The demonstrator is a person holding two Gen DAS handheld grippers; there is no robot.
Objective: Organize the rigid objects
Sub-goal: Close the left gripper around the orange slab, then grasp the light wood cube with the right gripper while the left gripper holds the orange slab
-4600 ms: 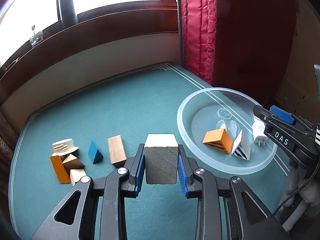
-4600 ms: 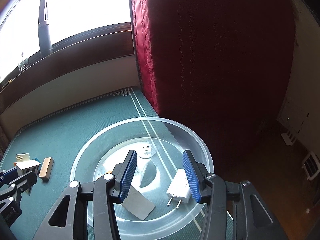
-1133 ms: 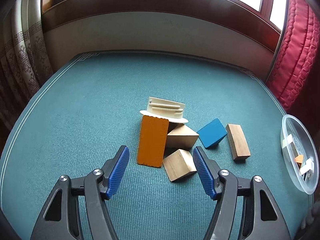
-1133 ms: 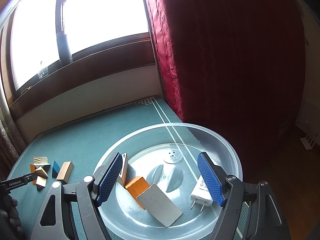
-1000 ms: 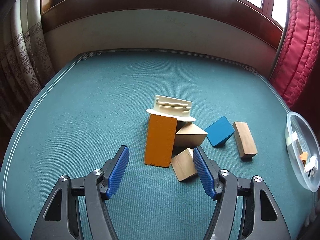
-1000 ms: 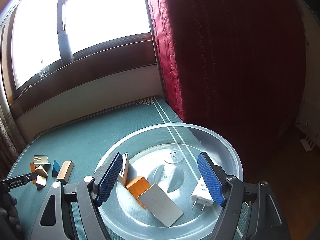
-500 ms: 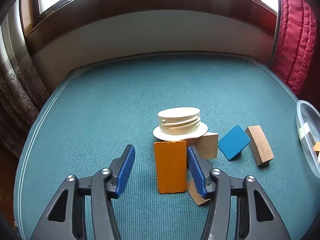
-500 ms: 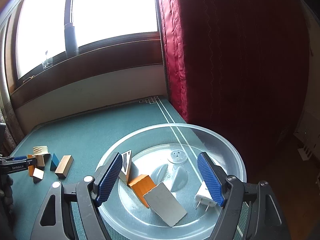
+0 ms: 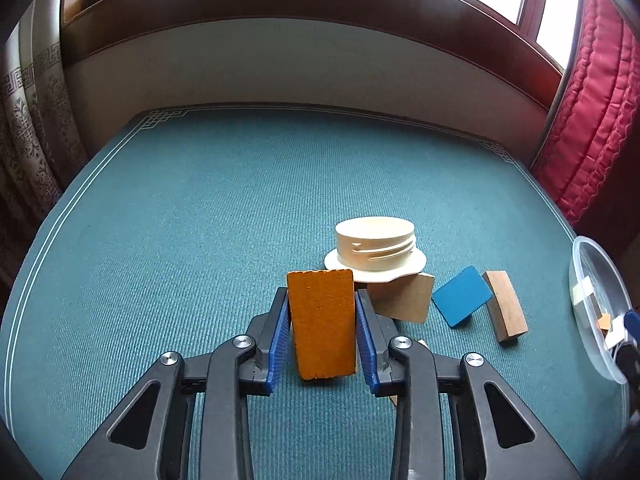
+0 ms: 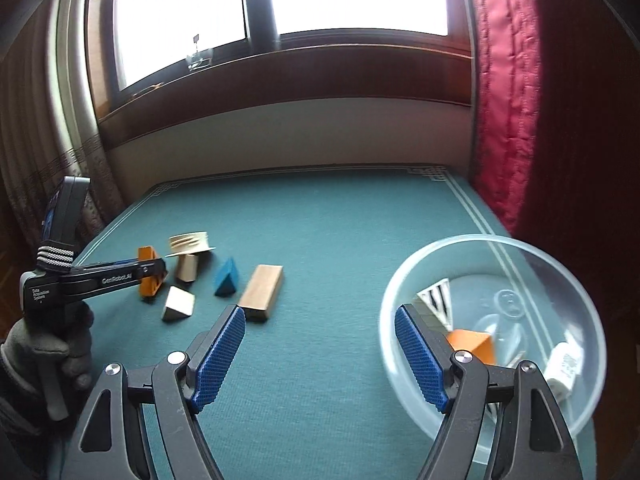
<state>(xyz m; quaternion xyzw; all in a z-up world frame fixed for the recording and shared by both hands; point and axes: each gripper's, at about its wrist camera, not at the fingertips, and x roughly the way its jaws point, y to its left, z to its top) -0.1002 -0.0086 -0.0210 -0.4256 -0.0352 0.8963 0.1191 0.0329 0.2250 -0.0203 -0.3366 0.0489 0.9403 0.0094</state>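
Closed since before, left hand-held gripper (image 9: 322,330) — orange block (image 9: 322,322) between pads, seemingly clamped

Orange block (image 9: 322,324); cream threaded cap (image 9: 375,249); blue wedge (image 9: 462,301); brown wood bar (image 9: 505,306); tan wedges (image 10: 178,303). Teal cloth (image 9: 208,208) w/ white border lines. Clear bowl (image 10: 588,304): b/w striped prism (image 10: 436,296), orange pc, white plug (image 10: 564,364). Red quilted curtain (image 10: 532,92). Blue gripper pads (image 10: 218,358).

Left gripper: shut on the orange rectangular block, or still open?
Shut on it. The left gripper has just been closing, and both blue pads now press the sides of the orange rectangular block.
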